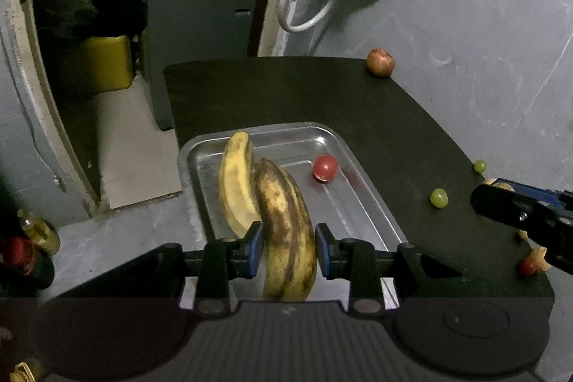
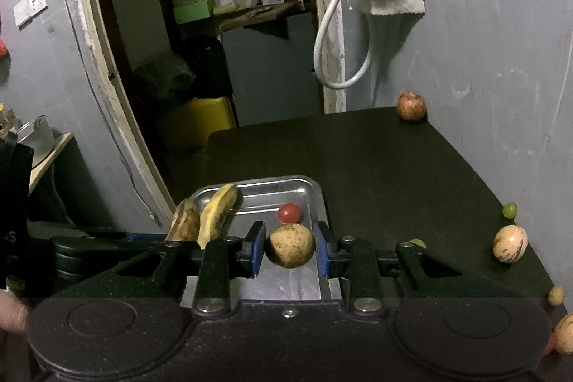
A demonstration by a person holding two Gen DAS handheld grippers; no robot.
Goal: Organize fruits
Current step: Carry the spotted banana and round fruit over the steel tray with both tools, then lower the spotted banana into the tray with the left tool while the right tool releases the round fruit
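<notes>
The tray (image 1: 365, 203) has a yellow banana (image 1: 236, 181) and a red tomato (image 1: 324, 168) in it. The left gripper (image 1: 288, 249) squeezes a brown banana (image 1: 286, 231). The right gripper (image 2: 290, 247) squeezes a round fruit (image 2: 290, 246).

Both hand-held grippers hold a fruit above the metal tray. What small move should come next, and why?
Probably lower the left hand-held gripper a little and release the dark banana beside the yellow banana in the metal tray. It hangs over the tray's near end, while the right hand-held gripper holds a round tan fruit.
</notes>
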